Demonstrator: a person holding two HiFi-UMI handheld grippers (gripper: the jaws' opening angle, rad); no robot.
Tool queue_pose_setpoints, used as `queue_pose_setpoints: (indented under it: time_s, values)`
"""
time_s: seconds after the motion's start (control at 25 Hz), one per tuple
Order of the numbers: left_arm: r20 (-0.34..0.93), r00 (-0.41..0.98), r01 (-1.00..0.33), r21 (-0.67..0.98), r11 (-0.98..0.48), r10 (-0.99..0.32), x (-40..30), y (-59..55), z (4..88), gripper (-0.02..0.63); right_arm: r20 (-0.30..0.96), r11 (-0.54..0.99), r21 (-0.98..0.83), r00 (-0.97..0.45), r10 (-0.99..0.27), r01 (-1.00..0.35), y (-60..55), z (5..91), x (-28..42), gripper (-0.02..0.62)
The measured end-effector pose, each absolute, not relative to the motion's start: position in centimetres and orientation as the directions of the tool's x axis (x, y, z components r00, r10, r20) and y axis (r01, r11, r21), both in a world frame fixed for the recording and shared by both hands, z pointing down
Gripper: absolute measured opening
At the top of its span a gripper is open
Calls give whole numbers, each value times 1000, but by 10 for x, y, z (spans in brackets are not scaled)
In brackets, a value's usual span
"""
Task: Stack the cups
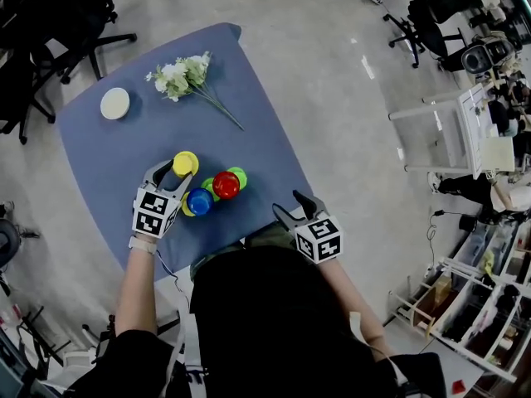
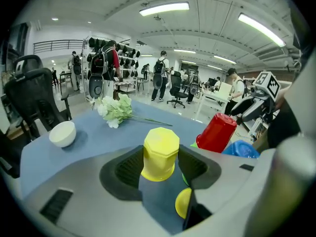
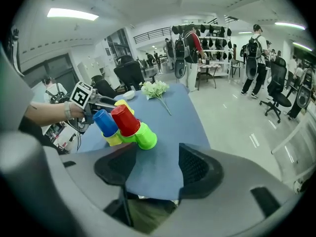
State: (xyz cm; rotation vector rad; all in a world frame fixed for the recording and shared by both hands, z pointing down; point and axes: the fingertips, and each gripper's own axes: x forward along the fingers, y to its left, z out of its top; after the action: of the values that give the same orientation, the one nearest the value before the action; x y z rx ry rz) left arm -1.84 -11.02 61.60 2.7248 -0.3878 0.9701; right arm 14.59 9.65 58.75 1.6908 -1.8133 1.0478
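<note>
Left gripper clamps an upturned yellow plastic cup on the blue table — probably bound for the red, blue and green plastic cups just beside it. Right gripper waits wide — empty.

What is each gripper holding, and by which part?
The left gripper holds the upside-down yellow plastic cup by its side walls, near the open rim. The right gripper holds nothing.

cups on tbl, flowers behind
</note>
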Motion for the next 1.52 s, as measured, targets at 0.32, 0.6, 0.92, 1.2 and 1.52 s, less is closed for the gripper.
queue_pose_setpoints:
  time_s: [0.32,0.6,0.92,1.2,1.52]
  values:
    - [622,738,-384,66,-921,-263,-24,-90,556,222,724,87,-251,-247,-644,-964,77,585,142,275]
    - [604,738,-416,56,-908,-301,-23,-67,514,219,697,192,-282,-339,-632,-940,58,588,124,275]
    - [615,719,-440,42,-897,-324,-15,-37,491,218,675,244,-302,-388,-628,-921,53,588,123,275]
    - [601,725,-448,43,-893,-335,-9,-21,475,219,667,266,-308,-406,-625,-914,49,588,124,275]
    - [636,707,-450,67,-891,-310,-3,-4,486,219,664,271,-313,-414,-623,-910,48,589,128,275]
